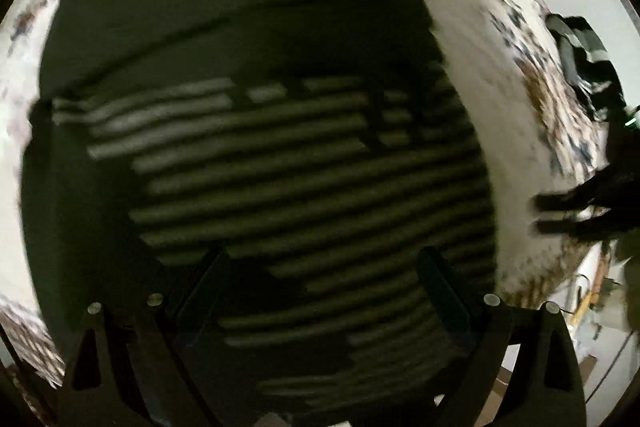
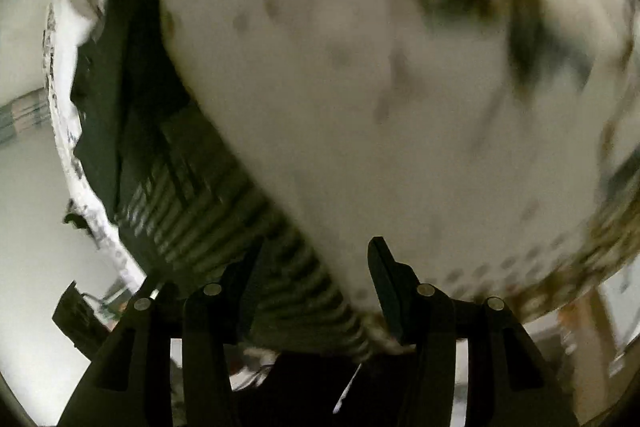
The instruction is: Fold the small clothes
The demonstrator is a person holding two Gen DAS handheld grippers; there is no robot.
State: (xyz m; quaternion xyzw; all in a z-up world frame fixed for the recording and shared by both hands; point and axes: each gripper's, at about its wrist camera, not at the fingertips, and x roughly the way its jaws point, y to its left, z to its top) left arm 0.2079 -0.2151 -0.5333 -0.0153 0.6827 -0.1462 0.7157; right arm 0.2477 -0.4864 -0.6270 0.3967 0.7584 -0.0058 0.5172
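Left tongs (image 1: 320, 279) apart over blurred striped garment (image 1: 300, 167); edges cut off.

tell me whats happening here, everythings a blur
A person with a handheld gripper in each hand is working on a dark garment with pale stripes, spread on a white patterned cloth. The left gripper is above the stripes, jaws apart and empty. The right gripper is at the garment's edge, jaws apart too. Both views are motion-blurred, and no fold shows yet.

dim, smeary shots from both wrist cams

heavy motion blur everywhere, dark murky cloth ahead of the fingers, washed-out white toward the sides, fisheye bending the edges.
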